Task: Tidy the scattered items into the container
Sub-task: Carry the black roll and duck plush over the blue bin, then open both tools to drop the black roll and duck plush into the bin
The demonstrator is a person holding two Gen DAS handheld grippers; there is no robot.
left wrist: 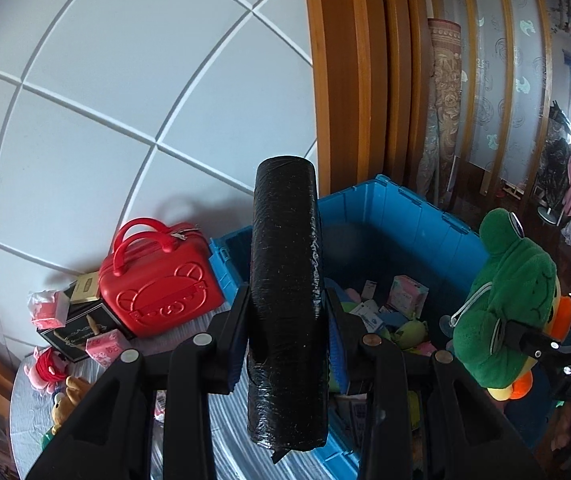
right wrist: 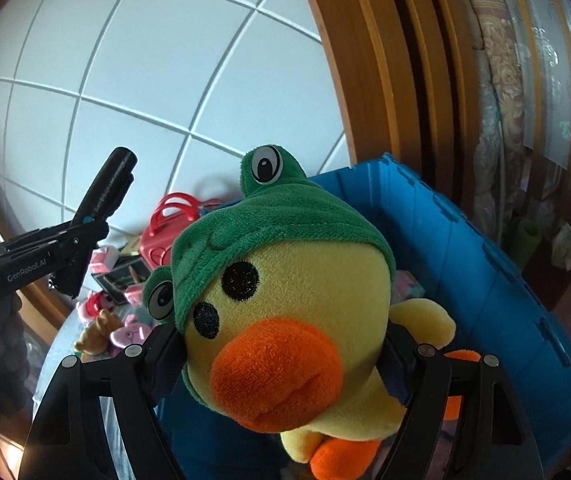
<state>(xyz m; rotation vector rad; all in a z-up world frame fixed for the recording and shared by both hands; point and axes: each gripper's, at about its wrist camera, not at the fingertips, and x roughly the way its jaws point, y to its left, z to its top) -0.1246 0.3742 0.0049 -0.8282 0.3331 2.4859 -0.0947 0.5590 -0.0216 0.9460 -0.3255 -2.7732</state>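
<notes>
Plush and plastic are what I have in hand right now. My right gripper (right wrist: pixel 281 344) is clamped on the yellow plush duck with an orange beak and a green frog-eyed hood (right wrist: pixel 285 300), its pads pressed in at the sides of the body just below the head, and I am carrying it over the open blue plastic storage crate (right wrist: pixel 465 248). The toy looks light and very soft, so I judge it will squash under the pads and may sag or rotate; a hold across the stuffed torso, as now, seems safer than the hood, which could slip off. My left gripper (left wrist: pixel 287 320) is closed around a black roll of thin plastic film, probably bin bags (left wrist: pixel 285 300), held upright by its middle, with the crate beyond and partly beneath it. That roll looks firm along its length but has a slick, crinkly skin, so I expect it could slide lengthwise if the squeeze eased; the mid-length hold keeps it balanced. Inside the crate I can see small boxes and soft toys already lying on the bottom. On the table (left wrist: pixel 221 440) beside it wait a glossy red hard-shell case with two handles (left wrist: pixel 157 284), some pink packets and a small brown bear plush (left wrist: pixel 69 396).
</notes>
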